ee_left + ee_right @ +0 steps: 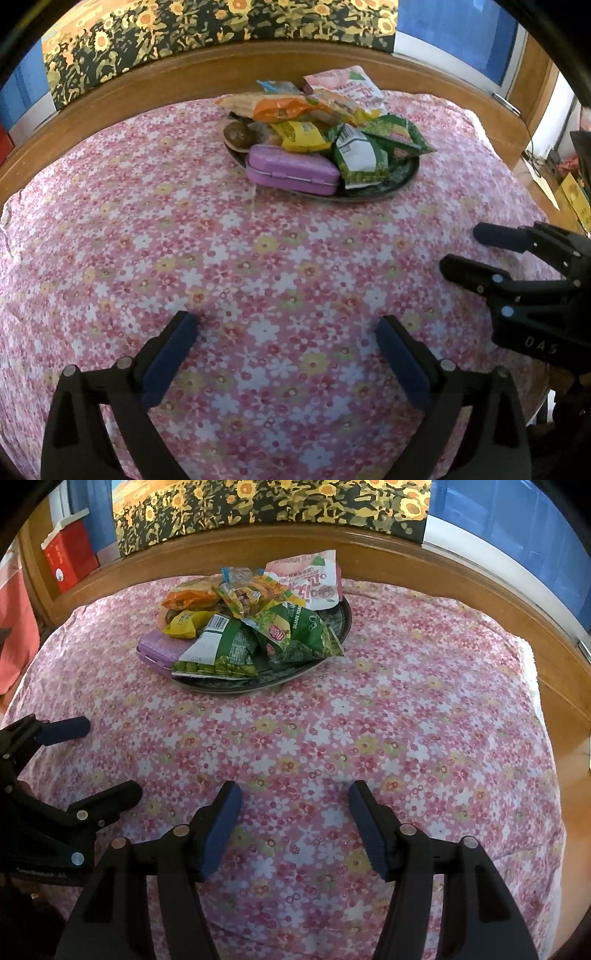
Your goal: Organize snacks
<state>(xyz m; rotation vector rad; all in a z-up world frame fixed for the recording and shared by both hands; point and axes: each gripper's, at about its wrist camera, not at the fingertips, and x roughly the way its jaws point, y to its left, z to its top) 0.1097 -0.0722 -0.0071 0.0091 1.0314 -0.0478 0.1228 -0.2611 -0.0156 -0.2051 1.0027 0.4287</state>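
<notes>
Left wrist view: the left gripper (pixel 288 332) stands wide with only the flowered tablecloth (pixel 147 240) between its jaws. Beyond it lies the dark plate (pixel 406 173) of snacks (pixel 354 151), well apart. Beside it, the right gripper (pixel 458 251) is also parted, holding nothing.

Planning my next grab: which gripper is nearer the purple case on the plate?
Probably left. The purple case sits on the plate's left side, ahead of the left gripper; the right gripper hovers further right. Both open over the cloth.
</notes>
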